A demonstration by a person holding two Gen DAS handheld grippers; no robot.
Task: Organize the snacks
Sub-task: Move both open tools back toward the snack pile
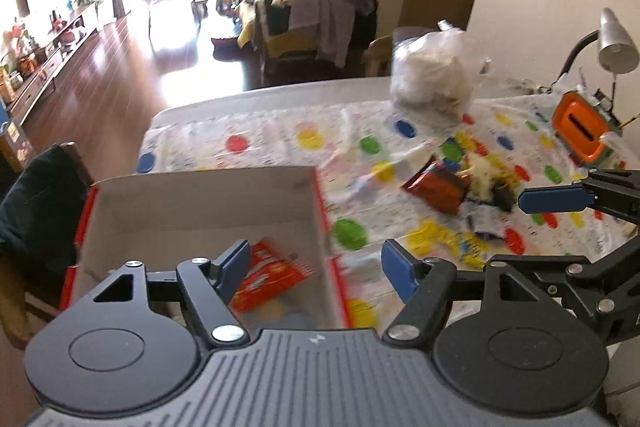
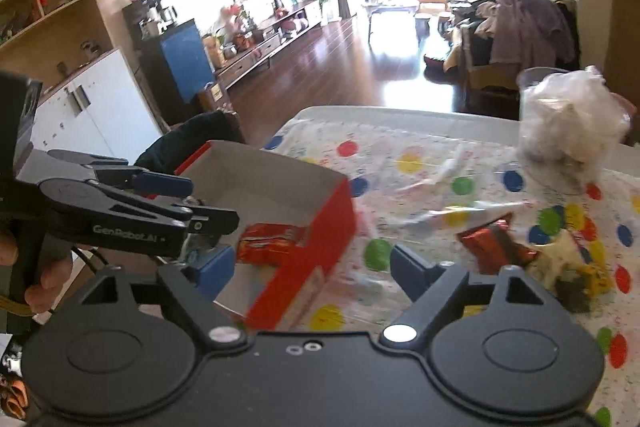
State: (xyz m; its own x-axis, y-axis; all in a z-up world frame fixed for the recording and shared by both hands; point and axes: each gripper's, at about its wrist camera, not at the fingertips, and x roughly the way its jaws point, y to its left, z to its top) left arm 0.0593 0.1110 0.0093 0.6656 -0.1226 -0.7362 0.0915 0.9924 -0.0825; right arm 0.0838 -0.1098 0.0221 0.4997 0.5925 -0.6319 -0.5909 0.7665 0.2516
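Note:
A red cardboard box (image 1: 192, 203) with a white inside stands on the dotted tablecloth; an orange-red snack packet (image 1: 272, 275) lies in it. The box also shows in the right wrist view (image 2: 324, 227), with the packet (image 2: 272, 241) inside. My left gripper (image 1: 316, 267) is open and empty above the box's near right corner. My right gripper (image 2: 308, 267) is open and empty over the box's right wall. A pile of loose snacks, with a dark red foil packet (image 1: 438, 187) and yellow packets (image 1: 468, 247), lies to the right; the foil packet also shows in the right wrist view (image 2: 494, 243).
A clear plastic bag of white stuff (image 1: 432, 75) stands at the table's far side. An orange device (image 1: 580, 131) and a silver desk lamp (image 1: 616, 43) are at the far right. A dark chair (image 1: 36, 211) stands left of the table.

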